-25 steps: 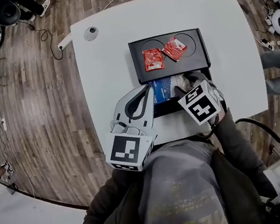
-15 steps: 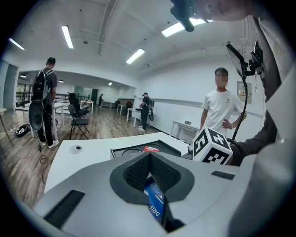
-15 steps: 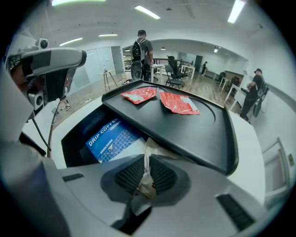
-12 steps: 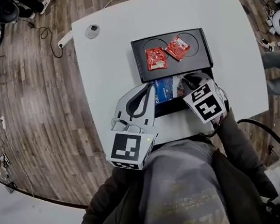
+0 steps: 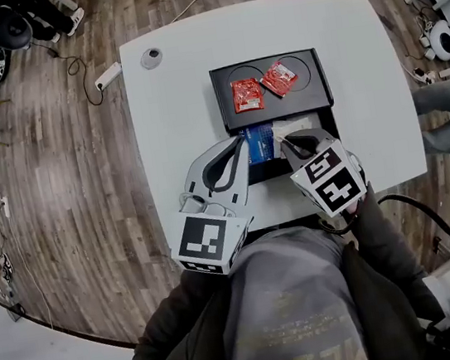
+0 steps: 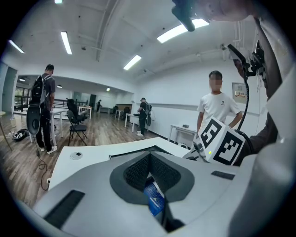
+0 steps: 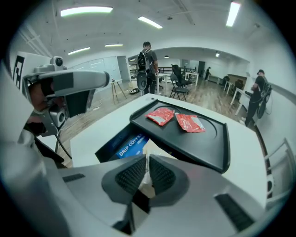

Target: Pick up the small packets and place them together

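Two red packets [image 5: 247, 94] [image 5: 279, 78] lie on top of the black tray [image 5: 313, 95]; the right gripper view shows them too [image 7: 160, 115] [image 7: 189, 123]. Below the tray's top, an open drawer holds a blue drip-coffee packet [image 5: 260, 142] [image 7: 132, 146]. My right gripper [image 5: 293, 141] [image 7: 147, 175] has just been closing and is shut on a pale cream packet [image 7: 144, 181] over the drawer. My left gripper [image 5: 241, 141] [image 6: 149, 159] rests at the drawer's left side with its jaws together. The blue packet [image 6: 155, 200] shows through the gap beneath them; no grip on it is visible.
The tray sits on a white table [image 5: 171, 99] with a small round fitting [image 5: 150, 58] at its far left corner. A power strip [image 5: 109, 75] and cables lie on the wooden floor. A person [image 6: 216, 109] stands beyond the table; others are farther off.
The right gripper's jaws have closed on the cream packet and the gripper has lifted slightly toward me. The left gripper has stayed in place.
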Motion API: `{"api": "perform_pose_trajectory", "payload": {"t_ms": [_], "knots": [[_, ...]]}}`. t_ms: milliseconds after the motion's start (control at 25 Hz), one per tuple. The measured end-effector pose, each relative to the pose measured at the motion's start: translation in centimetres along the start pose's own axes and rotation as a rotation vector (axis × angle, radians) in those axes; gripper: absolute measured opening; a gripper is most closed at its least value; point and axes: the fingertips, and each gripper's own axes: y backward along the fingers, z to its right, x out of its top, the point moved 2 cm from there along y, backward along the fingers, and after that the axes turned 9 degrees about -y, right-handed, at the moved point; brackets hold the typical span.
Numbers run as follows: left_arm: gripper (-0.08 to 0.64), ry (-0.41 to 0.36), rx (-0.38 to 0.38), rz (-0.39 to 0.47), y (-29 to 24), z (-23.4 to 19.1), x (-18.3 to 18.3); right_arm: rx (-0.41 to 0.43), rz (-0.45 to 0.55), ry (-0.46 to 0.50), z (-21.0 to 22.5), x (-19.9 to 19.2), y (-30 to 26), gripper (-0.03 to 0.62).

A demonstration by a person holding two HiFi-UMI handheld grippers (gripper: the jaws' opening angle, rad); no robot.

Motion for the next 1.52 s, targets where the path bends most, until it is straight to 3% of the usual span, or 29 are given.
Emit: {"api": "perform_pose_trajectory", "payload": {"t_ms": [320, 640, 1000, 1240, 1520], "knots": [[0.000, -0.011, -0.002, 0.045, 0.8, 0.1, 1.1, 0.062, 0.083, 0.043, -3.3, 2.5, 2.1, 0.029], [0.001, -0.004, 0.035, 0.069, 0.9, -1.4, 2.1, -0.021, 0.185, 0.030, 0.7, 7.8, 4.6, 0.029], [0.000, 0.030, 0.070, 0.020, -0.8, -3.2, 0.7, -0.089, 0.158, -0.022, 7.3, 9.6, 2.2, 0.032], [0.000, 0.045, 0.081, -0.013, -1.4, -3.8, -0.1, -0.052, 0.126, -0.036, 8.0, 9.2, 0.2, 0.098], [0.002, 0.047, 0.077, -0.024, -1.7, -3.8, -0.3, -0.037, 0.154, -0.047, 8.0, 9.5, 0.6, 0.110]]}}
